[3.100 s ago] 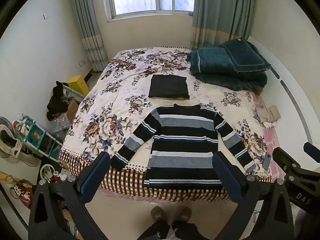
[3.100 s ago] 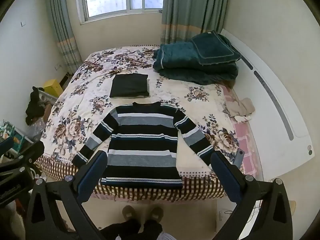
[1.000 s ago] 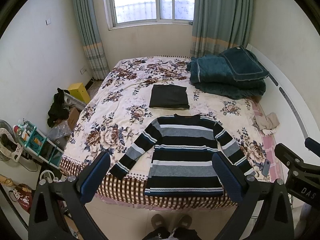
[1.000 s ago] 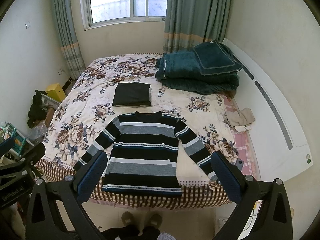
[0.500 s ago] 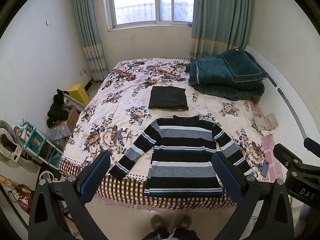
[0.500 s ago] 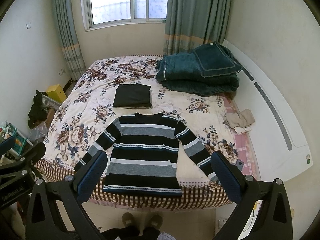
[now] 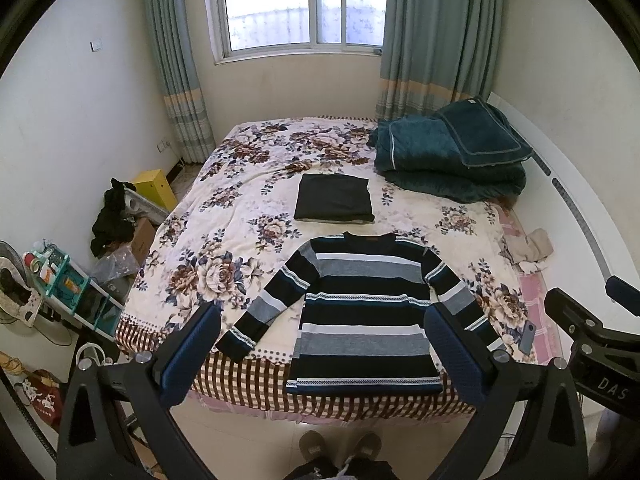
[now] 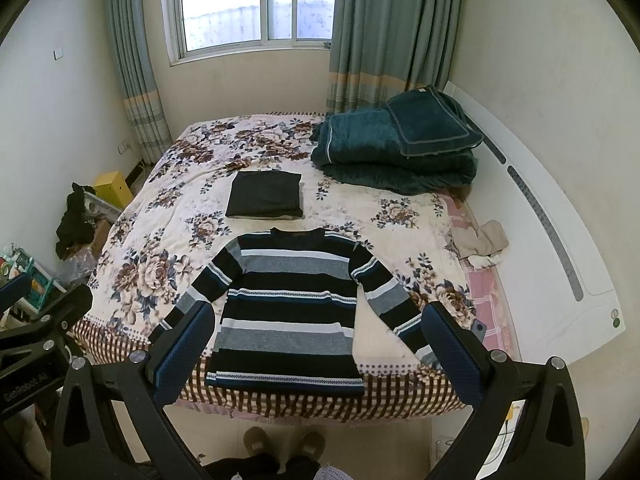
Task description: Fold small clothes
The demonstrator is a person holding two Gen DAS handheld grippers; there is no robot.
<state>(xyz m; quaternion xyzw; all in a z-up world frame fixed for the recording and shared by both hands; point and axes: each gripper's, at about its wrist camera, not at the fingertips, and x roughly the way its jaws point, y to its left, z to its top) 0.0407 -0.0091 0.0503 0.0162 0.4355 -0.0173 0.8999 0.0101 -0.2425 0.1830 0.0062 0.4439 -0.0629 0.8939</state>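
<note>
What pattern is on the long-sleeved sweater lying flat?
Horizontal black, grey, white and blue stripes; right wrist view.

walls white | window (image 7: 298, 4) daylit | curtains (image 7: 436, 36) teal | floor (image 7: 240, 436) pale tile

Taking the striped sweater (image 7: 366, 312) as the landmark: bare bedspread (image 7: 224, 248) lies open beyond its left sleeve and between each sleeve and the body. Just past its collar sits a folded dark garment (image 7: 334, 202), with only a narrow strip between. Farther back on the right, a heaped teal quilt (image 7: 448, 160) blocks that corner. A phone (image 8: 478, 328) lies near the right cuff, beige cloth (image 8: 480, 246) beyond it.
</note>
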